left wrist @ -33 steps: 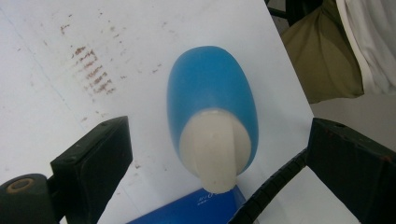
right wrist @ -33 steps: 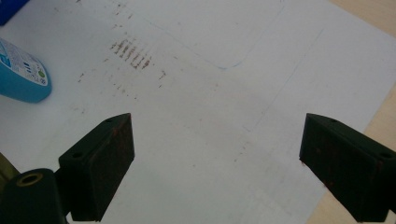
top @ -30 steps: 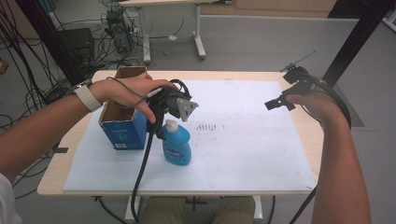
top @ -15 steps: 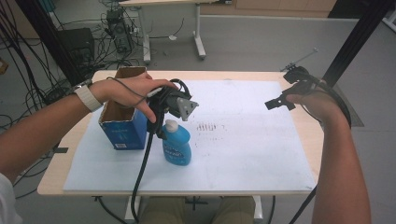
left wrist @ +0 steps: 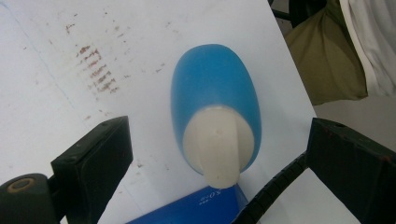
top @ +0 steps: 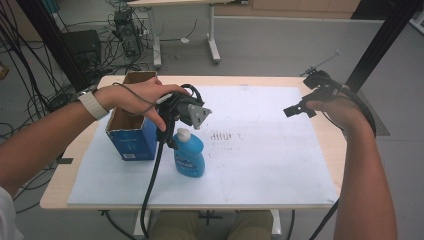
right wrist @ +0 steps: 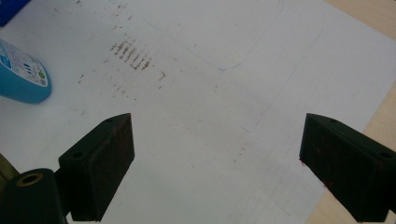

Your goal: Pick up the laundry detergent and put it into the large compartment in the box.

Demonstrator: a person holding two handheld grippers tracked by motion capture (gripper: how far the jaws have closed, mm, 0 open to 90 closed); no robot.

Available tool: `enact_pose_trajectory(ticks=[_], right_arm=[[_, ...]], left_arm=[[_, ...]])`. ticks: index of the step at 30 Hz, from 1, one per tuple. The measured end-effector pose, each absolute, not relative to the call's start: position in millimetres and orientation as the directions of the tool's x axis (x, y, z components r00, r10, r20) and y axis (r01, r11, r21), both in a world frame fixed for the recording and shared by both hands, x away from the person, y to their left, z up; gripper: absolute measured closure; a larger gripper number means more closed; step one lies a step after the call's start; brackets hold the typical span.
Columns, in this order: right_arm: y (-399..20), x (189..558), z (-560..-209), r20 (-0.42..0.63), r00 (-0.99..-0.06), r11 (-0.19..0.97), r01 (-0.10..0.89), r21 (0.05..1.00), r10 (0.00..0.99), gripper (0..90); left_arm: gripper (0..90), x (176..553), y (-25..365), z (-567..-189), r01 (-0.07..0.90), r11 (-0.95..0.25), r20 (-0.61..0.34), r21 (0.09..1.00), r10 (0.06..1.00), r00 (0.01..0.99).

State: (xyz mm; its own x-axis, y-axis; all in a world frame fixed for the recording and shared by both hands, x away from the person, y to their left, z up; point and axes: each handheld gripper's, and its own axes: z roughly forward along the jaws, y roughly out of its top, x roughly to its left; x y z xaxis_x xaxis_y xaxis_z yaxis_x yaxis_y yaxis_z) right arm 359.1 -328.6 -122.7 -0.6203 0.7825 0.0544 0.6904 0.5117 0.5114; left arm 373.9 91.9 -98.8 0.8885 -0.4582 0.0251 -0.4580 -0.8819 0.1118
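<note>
A blue bottle (top: 189,154) with a white cap stands upright on the white sheet (top: 260,150), just right of an open blue cardboard box (top: 131,131). My left gripper (top: 176,131) hovers directly above the bottle's cap, open, pointing down. From the left gripper view I look straight down on the bottle (left wrist: 215,112) and its white cap (left wrist: 218,145), which lie between the wide-apart jaws without touching them. My right gripper (top: 299,109) is held open over the sheet's far right part. In the right gripper view, the bottle's base (right wrist: 22,74) shows at the left edge.
The blue box's top corner (left wrist: 196,209) shows just below the bottle in the left gripper view. Brown smudge marks (top: 223,135) stain the sheet's middle. The wooden table edge (top: 330,140) runs along the right. A black cable (top: 152,185) hangs from my left gripper over the front edge.
</note>
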Motion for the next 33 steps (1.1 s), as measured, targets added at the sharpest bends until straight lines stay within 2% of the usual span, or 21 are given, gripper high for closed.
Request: enact_pose_trajectory(ticks=[33], right_arm=[[-330.5, 356.7, -121.7, 0.052, -0.619, 0.510, 0.689, 0.515, 0.784, 10.3]], left_arm=[[7.8, 370.9, 93.8, -98.9, -0.458, -0.881, 0.039, 0.116, -0.457, 0.889]])
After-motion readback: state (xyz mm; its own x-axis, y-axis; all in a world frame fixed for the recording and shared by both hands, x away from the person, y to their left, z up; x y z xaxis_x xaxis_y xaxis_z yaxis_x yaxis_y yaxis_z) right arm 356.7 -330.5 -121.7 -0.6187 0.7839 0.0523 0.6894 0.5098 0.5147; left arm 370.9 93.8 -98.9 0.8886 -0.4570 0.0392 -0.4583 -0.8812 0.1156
